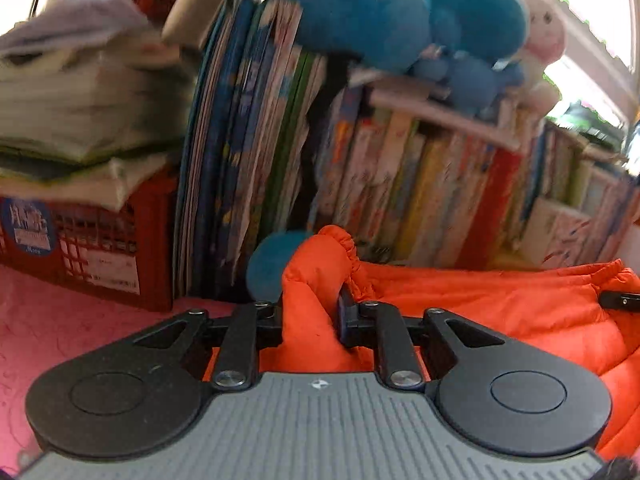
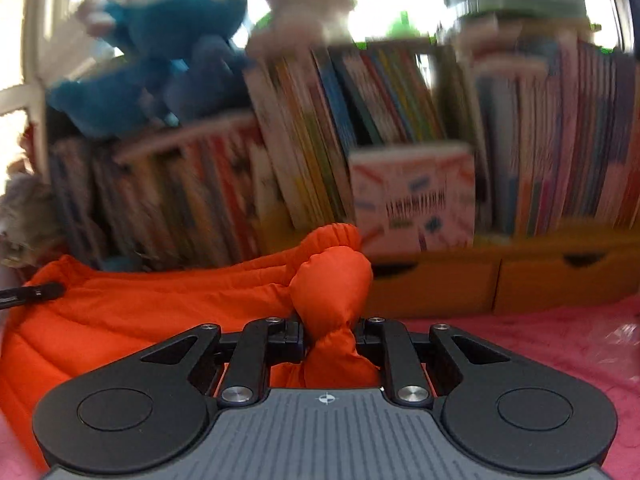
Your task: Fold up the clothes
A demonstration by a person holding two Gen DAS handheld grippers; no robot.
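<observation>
An orange padded garment (image 1: pixel 500 312) with an elastic hem lies on the pink bedspread (image 1: pixel 60 332). My left gripper (image 1: pixel 310 320) is shut on a bunched corner of it, which sticks up between the jaws. My right gripper (image 2: pixel 330 338) is shut on the other bunched corner of the garment (image 2: pixel 160 304), which puffs up in front of the jaws. The garment stretches between the two grippers. The right gripper's tip (image 1: pixel 622 300) shows at the right edge of the left wrist view, and the left gripper's tip (image 2: pixel 32 294) at the left edge of the right wrist view.
A packed bookshelf (image 2: pixel 400 128) stands close behind the garment, with blue plush toys (image 1: pixel 384 16) and a doll on top. A red crate (image 1: pixel 100 248) under stacked papers is at far left. Orange drawers (image 2: pixel 500 284) are low on the right. A blue ball (image 1: pixel 266 264) lies by the books.
</observation>
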